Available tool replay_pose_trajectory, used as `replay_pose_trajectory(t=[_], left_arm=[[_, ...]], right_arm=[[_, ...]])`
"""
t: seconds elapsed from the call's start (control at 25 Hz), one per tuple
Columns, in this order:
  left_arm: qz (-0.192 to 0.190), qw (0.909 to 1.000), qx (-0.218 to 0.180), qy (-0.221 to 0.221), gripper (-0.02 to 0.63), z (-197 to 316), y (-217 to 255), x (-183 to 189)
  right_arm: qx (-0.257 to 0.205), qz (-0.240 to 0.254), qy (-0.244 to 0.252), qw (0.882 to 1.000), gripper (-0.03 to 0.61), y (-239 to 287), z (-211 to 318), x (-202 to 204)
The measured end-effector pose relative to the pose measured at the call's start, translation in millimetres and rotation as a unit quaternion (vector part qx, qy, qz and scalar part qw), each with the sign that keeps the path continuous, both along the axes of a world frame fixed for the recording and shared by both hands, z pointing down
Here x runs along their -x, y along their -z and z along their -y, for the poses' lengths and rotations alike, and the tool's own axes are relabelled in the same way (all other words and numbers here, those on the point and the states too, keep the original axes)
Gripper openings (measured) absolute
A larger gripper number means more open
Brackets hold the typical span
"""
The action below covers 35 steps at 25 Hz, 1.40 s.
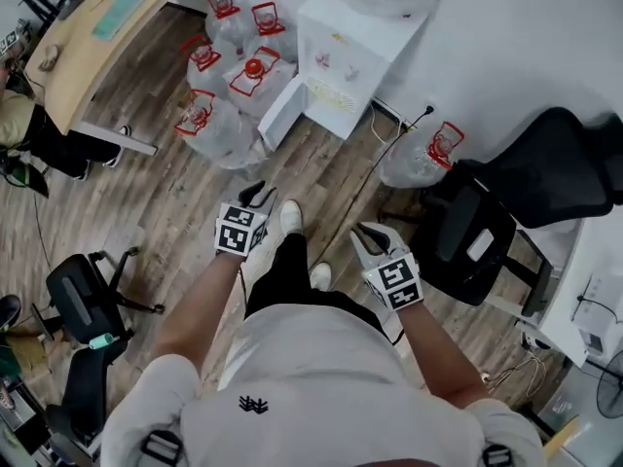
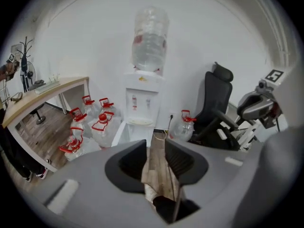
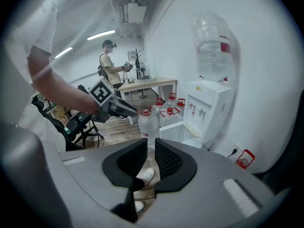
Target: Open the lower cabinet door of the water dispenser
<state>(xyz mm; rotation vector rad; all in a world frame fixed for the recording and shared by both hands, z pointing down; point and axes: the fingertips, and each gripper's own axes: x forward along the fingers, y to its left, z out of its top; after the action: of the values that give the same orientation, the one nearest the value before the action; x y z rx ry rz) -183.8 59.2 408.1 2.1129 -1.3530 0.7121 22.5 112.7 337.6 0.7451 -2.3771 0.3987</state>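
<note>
Door: lower cabinet door (image 1: pixel 282 113) of water dispenser (image 1: pixel 341 66) hangs open.
Tools: left gripper (image 1: pixel 257 196), right gripper (image 1: pixel 369 234) parted, empty.
Next: nothing left to pull, seemingly.

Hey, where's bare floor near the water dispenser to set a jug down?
Bare wood floor lies in front of the water dispenser, between the open cabinet door and the lone jug; a cable crosses it. Left of the dispenser, jugs crowd together.
</note>
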Motion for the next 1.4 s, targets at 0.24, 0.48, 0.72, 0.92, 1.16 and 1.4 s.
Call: replay_pose_trajectory(t=[0.24,0.48,0.72,0.92,1.16,1.4], left_arm=[[-0.023,0.9987,-0.018,-0.041,0.152,-44.5,54.1,-52.3],[-0.05,0.9959,-0.04,-0.063,0.109,-101.7,104.0,-78.7],[-0.076,0.9893,-0.049,-0.115,0.084,-152.1,142.8,-106.3],[-0.067,0.985,-0.067,-0.144,0.084,-165.1,159.2,-122.8],[-0.084,0.9853,-0.074,-0.129,0.084,-163.8,164.0,-127.2],[-0.077,0.9875,-0.069,-0.12,0.084,-170.1,162.5,-125.2]], right_arm=[[-0.017,0.021,-0.003,1.0,0.017,36.3,-30.7,-28.3],[-0.02,0.037,0.003,0.999,0.015,65.7,-75.2,-33.6],[-0.031,0.053,0.029,0.998,0.012,100.4,-110.7,-37.1],[-0.036,0.055,0.046,0.997,0.008,107.8,-123.9,-35.7],[-0.035,0.065,0.068,0.995,0.008,109.5,-132.7,-29.0],[-0.047,0.066,0.075,0.994,0.008,109.9,-137.3,-32.0]])
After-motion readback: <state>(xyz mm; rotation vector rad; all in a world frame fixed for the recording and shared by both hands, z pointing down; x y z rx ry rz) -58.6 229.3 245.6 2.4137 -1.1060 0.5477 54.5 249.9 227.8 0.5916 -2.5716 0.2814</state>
